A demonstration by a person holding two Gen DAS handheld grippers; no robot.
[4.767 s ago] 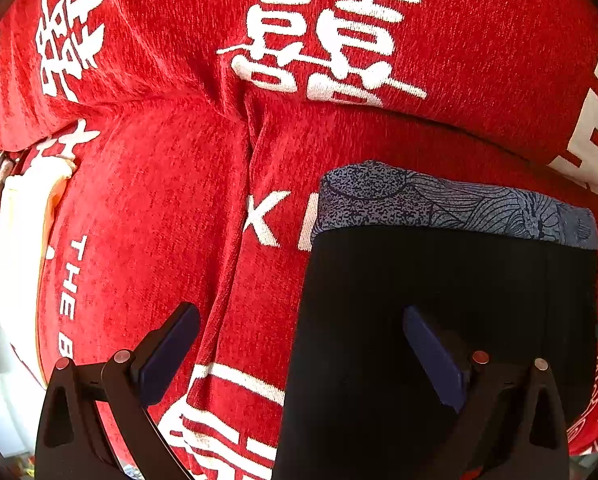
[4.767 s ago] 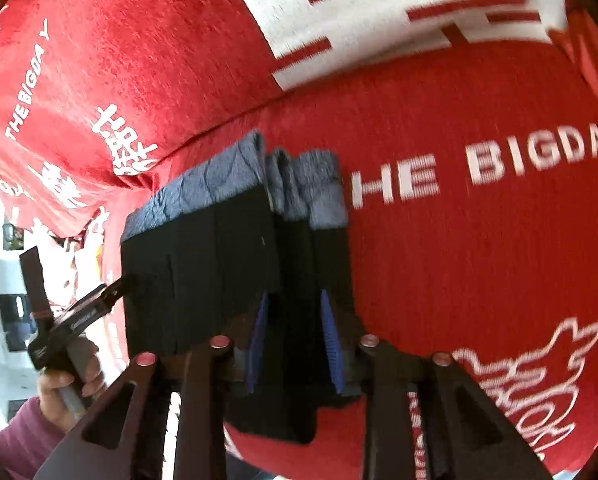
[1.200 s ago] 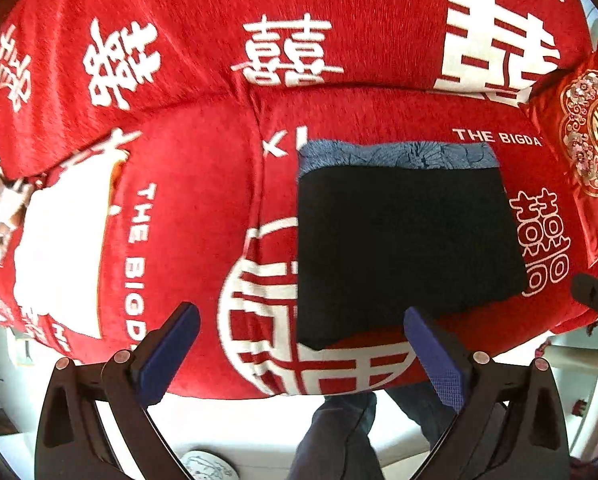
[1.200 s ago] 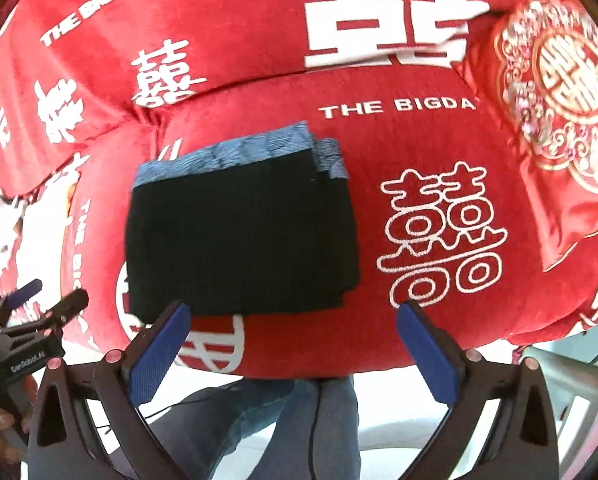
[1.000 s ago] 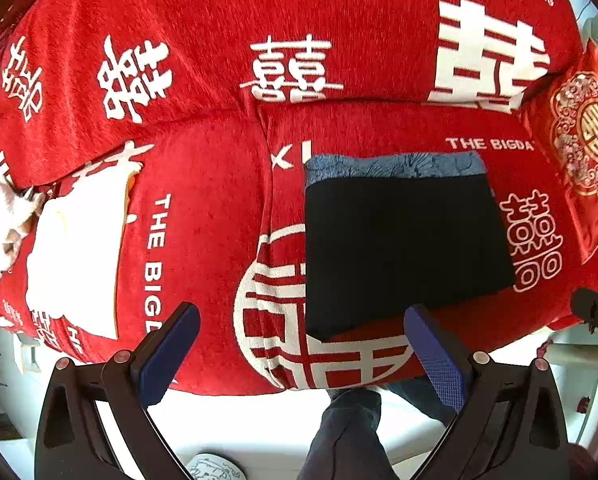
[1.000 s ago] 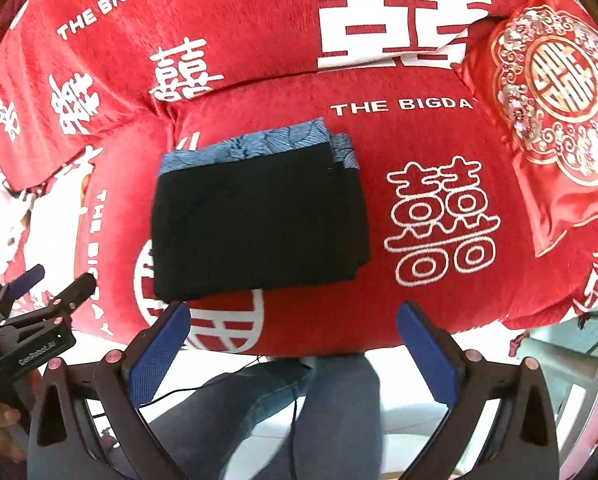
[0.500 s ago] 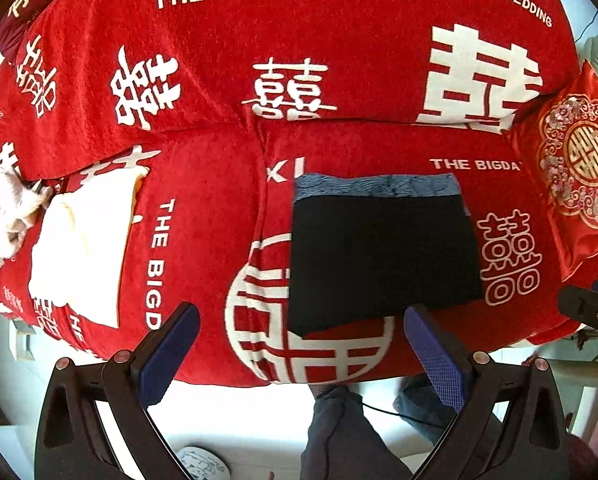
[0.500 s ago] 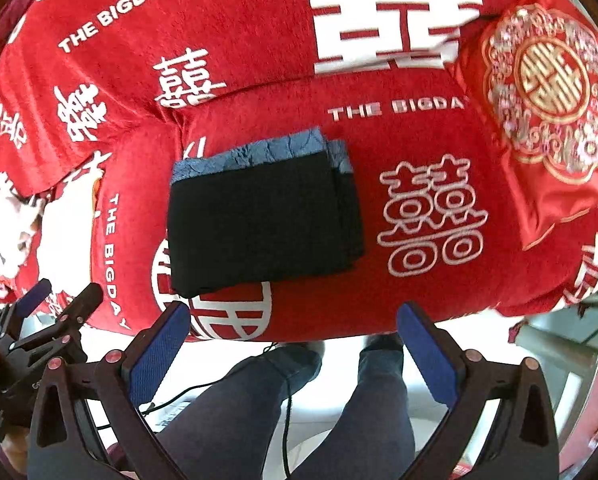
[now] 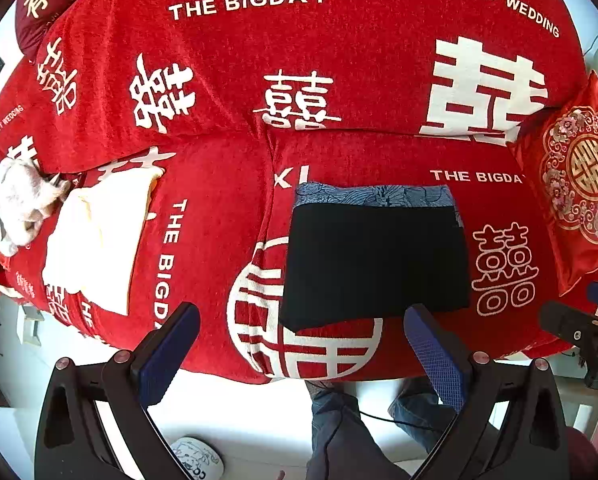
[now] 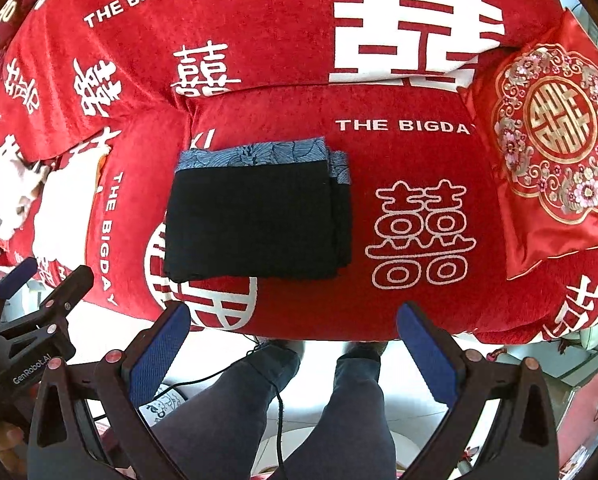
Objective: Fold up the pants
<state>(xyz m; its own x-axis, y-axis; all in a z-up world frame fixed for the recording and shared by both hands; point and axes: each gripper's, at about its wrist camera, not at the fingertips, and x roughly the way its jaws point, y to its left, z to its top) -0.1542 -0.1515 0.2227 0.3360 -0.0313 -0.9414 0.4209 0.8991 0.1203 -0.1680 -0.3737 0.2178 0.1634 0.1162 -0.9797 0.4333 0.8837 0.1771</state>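
Note:
The black pants [image 9: 375,260] lie folded into a flat rectangle on the red sofa seat [image 9: 215,240], with the blue patterned waistband [image 9: 371,195] at the far edge. They also show in the right wrist view [image 10: 255,220]. My left gripper [image 9: 299,344] is open and empty, held back from the sofa's front edge. My right gripper [image 10: 291,340] is open and empty, also back from the sofa, above the person's legs [image 10: 299,408].
A folded white cloth [image 9: 95,240] and a crumpled white garment [image 9: 19,204] lie on the left seat. An embroidered red cushion [image 10: 555,152] stands at the right end. White floor lies below the sofa's front edge.
Both grippers have pulled back and away from the sofa, so the folded pants look smaller. The right gripper, shut on the pants 4.8 s ago, is open.

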